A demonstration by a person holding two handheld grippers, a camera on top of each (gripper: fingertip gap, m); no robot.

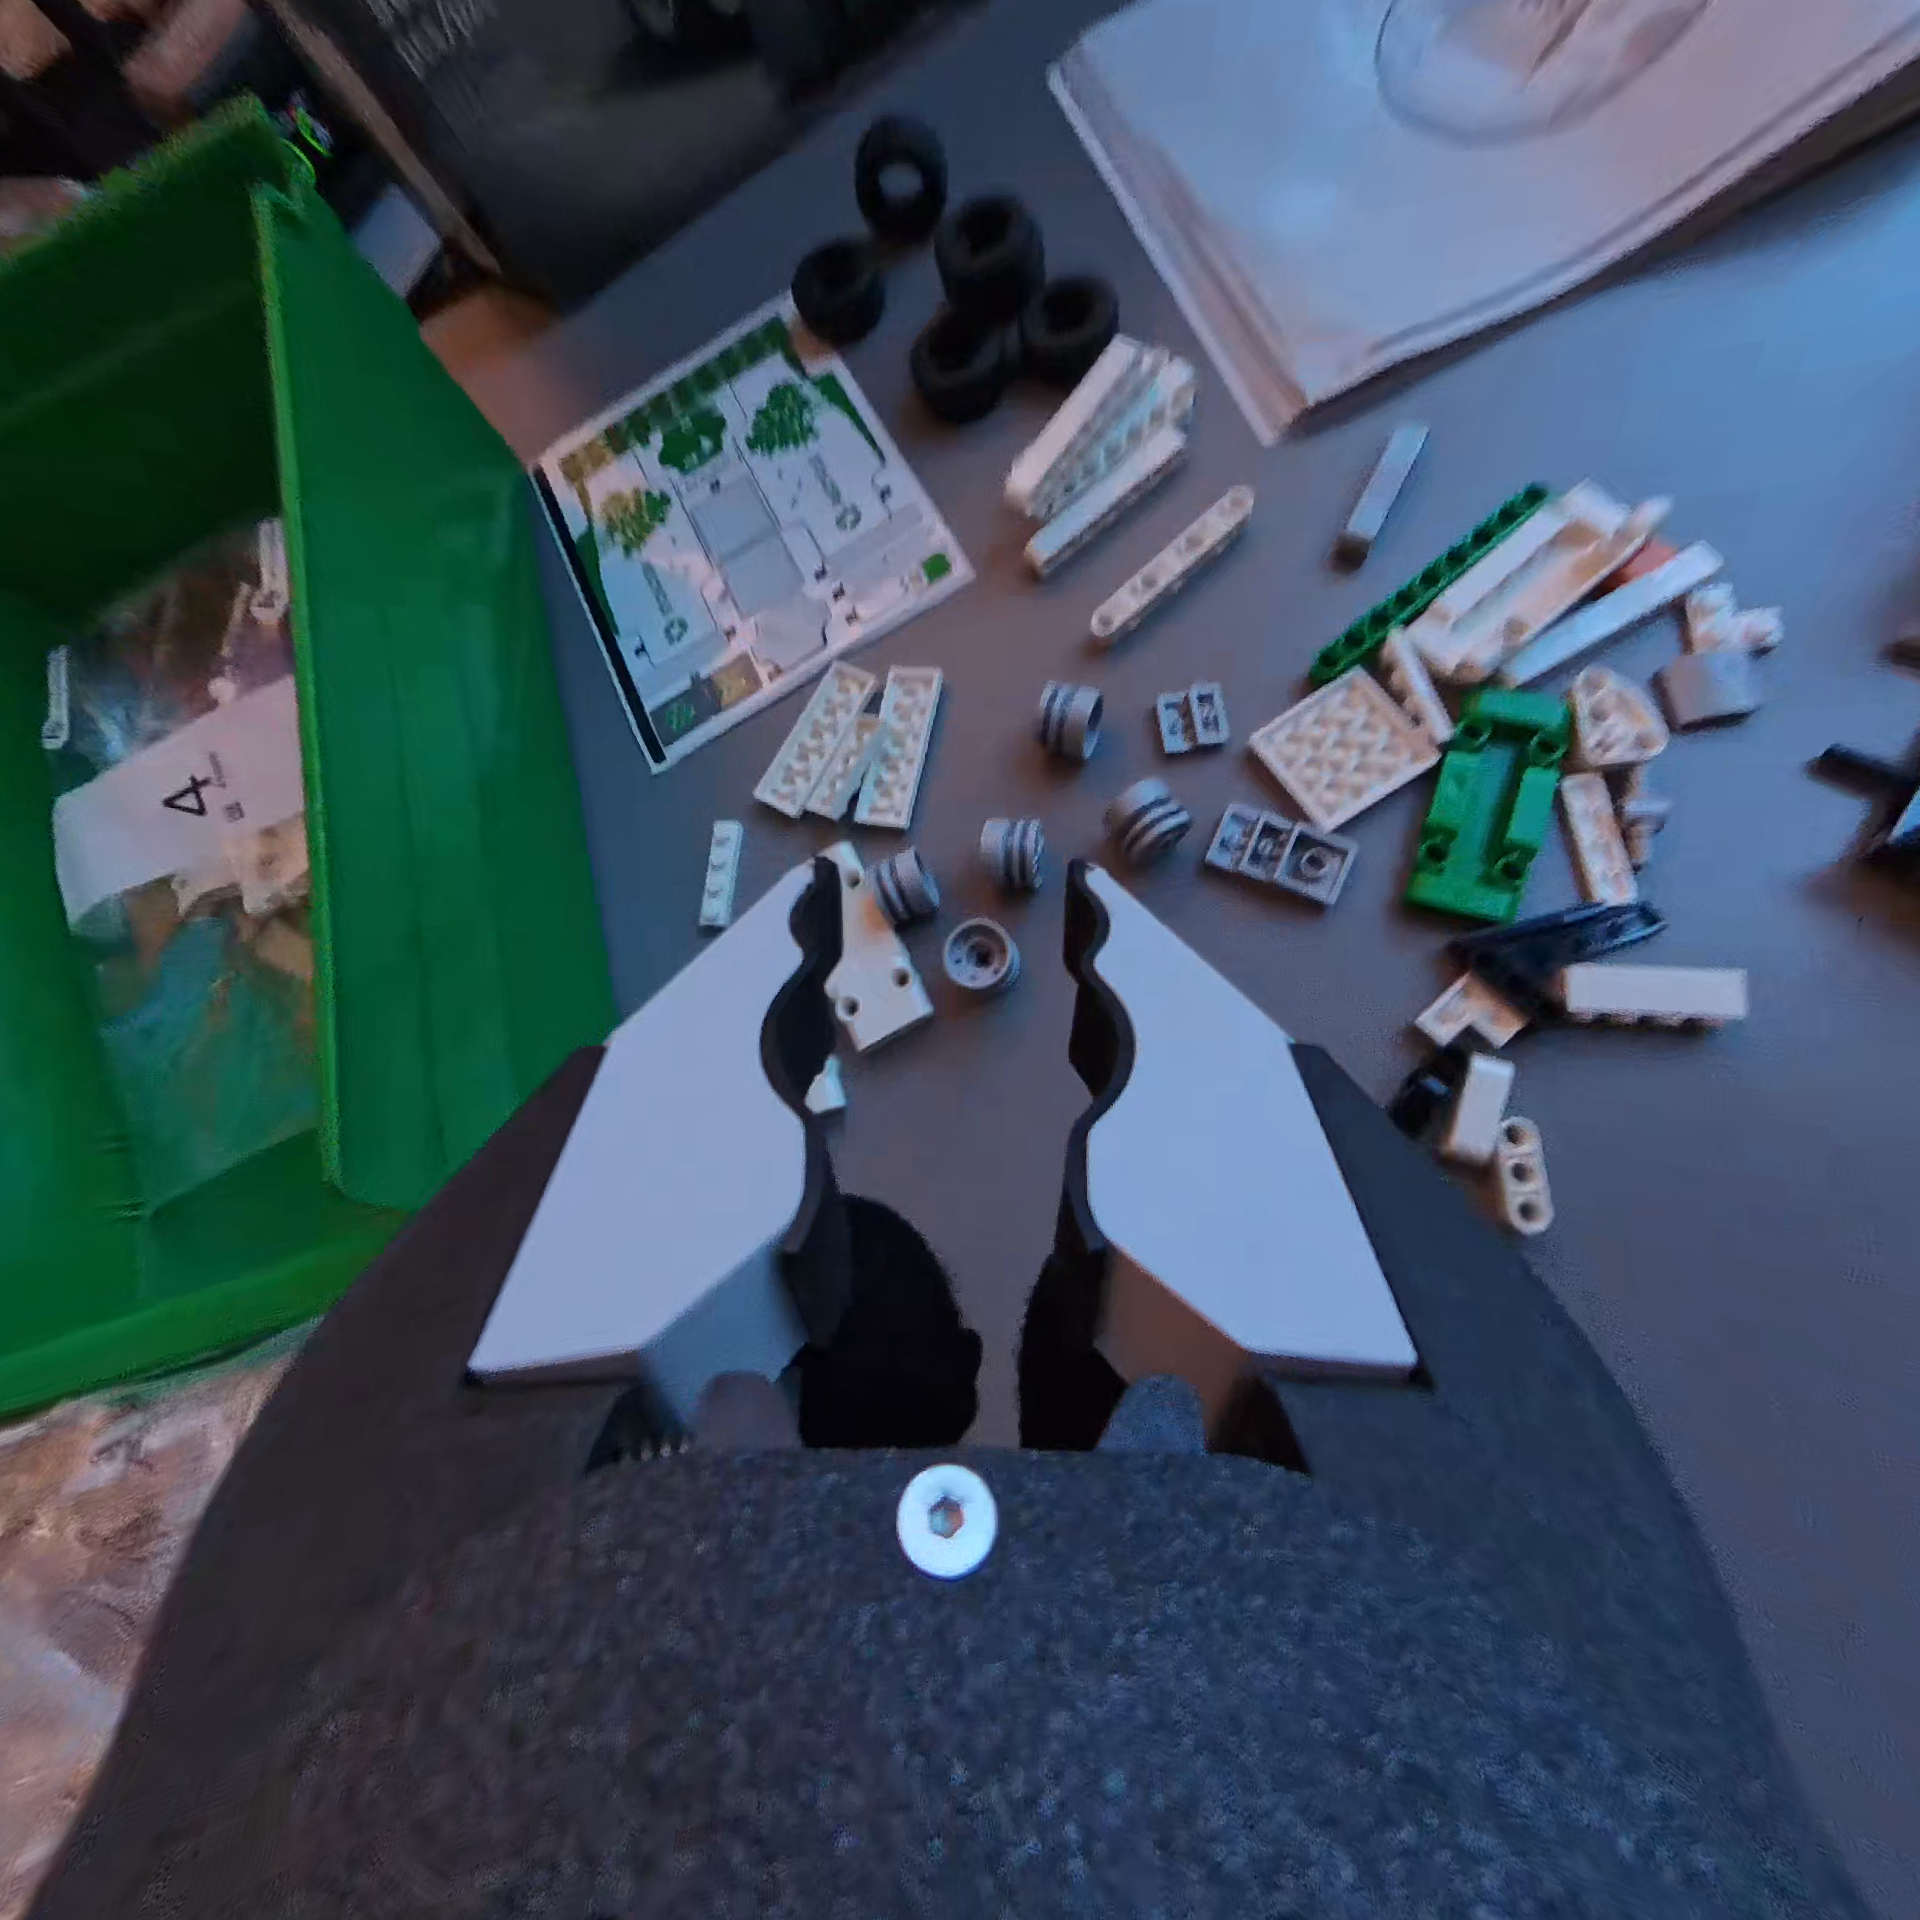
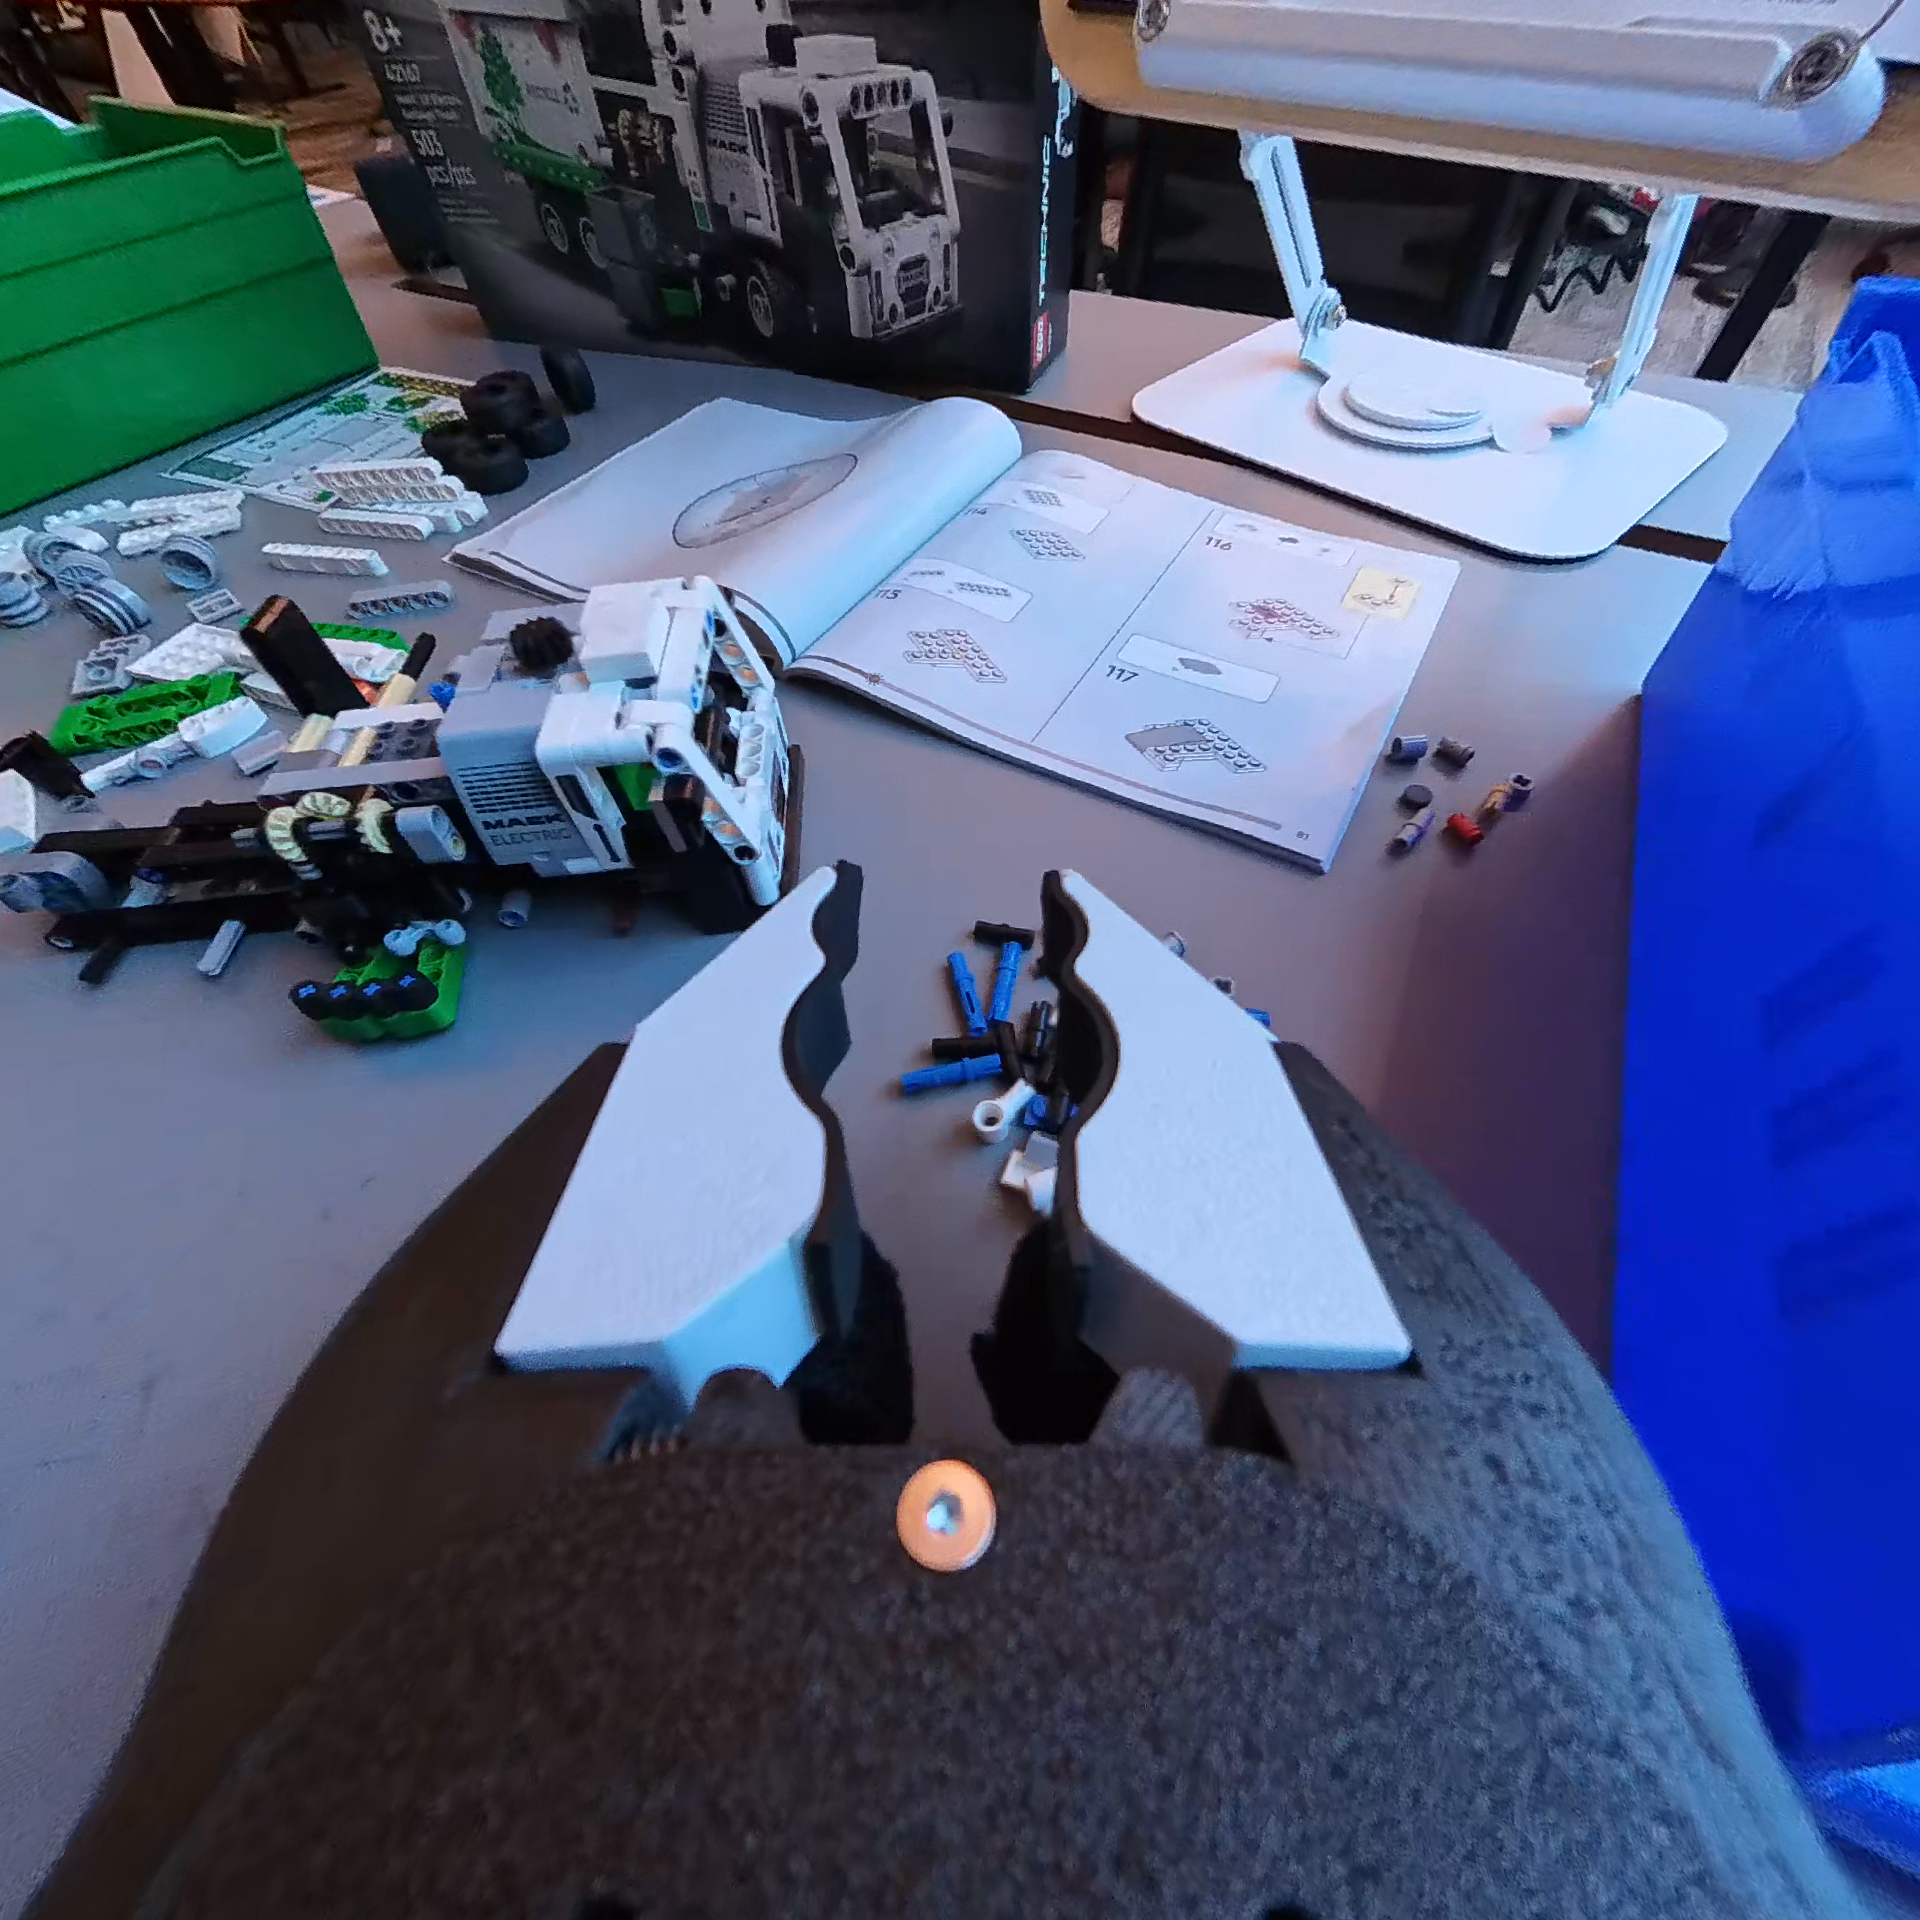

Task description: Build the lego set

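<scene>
**Both claws open above the parts, nothing gripped**

Left claw stands with its jaws apart over the grey table, and nothing is held between them. A white plate piece lies on the table just under its left finger, and several small grey wheel hubs lie around the tips. I take the open instruction booklet as the landmark. Left of the booklet sit the black tyres in a small heap, a sticker sheet and the white beams. Further left of it stands a green bin; inside it lies a clear plastic bag with a white label, and small parts show in the bag.

Right claw is open too and holds nothing. Between its fingers, in front of the booklet, lie blue and black pins loose on the table. The half-built truck lies on the table touching the booklet's near left corner. Behind the booklet stands the set's box, and beside the box a white stand. Right of the booklet lie a few tiny connectors, and beyond them is a blue bin; its inside is not visible.
</scene>
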